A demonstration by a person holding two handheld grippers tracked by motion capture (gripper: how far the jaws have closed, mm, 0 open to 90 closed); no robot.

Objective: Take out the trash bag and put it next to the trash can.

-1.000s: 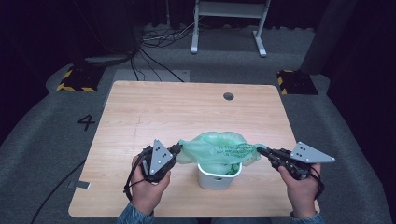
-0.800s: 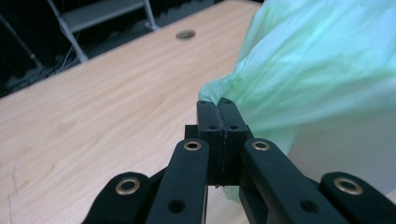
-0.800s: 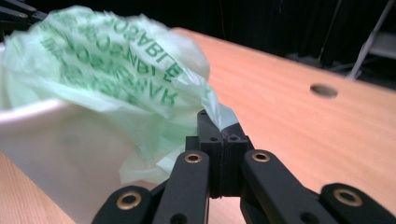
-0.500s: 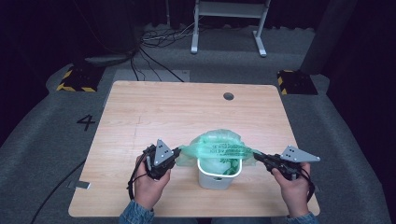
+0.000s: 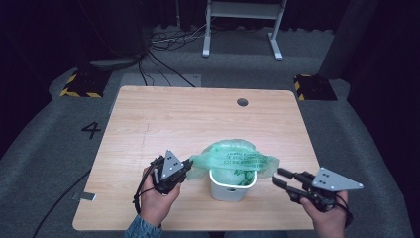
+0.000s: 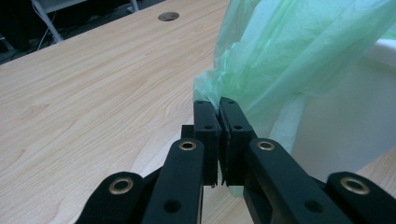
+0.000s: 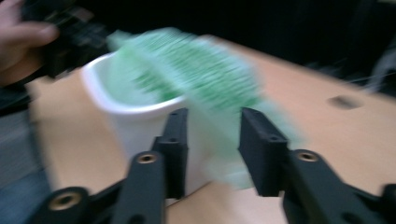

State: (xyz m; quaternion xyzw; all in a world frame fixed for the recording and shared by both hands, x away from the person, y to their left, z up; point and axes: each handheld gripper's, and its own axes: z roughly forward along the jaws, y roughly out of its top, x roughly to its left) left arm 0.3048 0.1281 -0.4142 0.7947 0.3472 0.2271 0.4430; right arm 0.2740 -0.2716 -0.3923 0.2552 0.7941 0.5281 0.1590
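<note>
A small white bin [image 5: 229, 188] stands near the table's front edge, with a green plastic bag [image 5: 233, 156] draped in and over it. My left gripper [image 5: 187, 166] is shut on the bag's left edge [image 6: 210, 91], just left of the bin. My right gripper [image 5: 278, 177] is open to the right of the bin, apart from the bag's right flap. In the right gripper view the bag [image 7: 196, 74] and bin [image 7: 135, 121] are blurred beyond the open jaws.
The wooden table [image 5: 163, 124] has a round cable hole [image 5: 242, 102] at the back right. A white desk frame [image 5: 242, 20] and cables stand on the dark floor behind. A "4" [image 5: 91, 130] is marked on the floor at the left.
My right gripper has let go of the bag's right edge, opened, and dropped back to the right and toward the front. The bag has sagged onto the bin. The left gripper keeps its hold.
</note>
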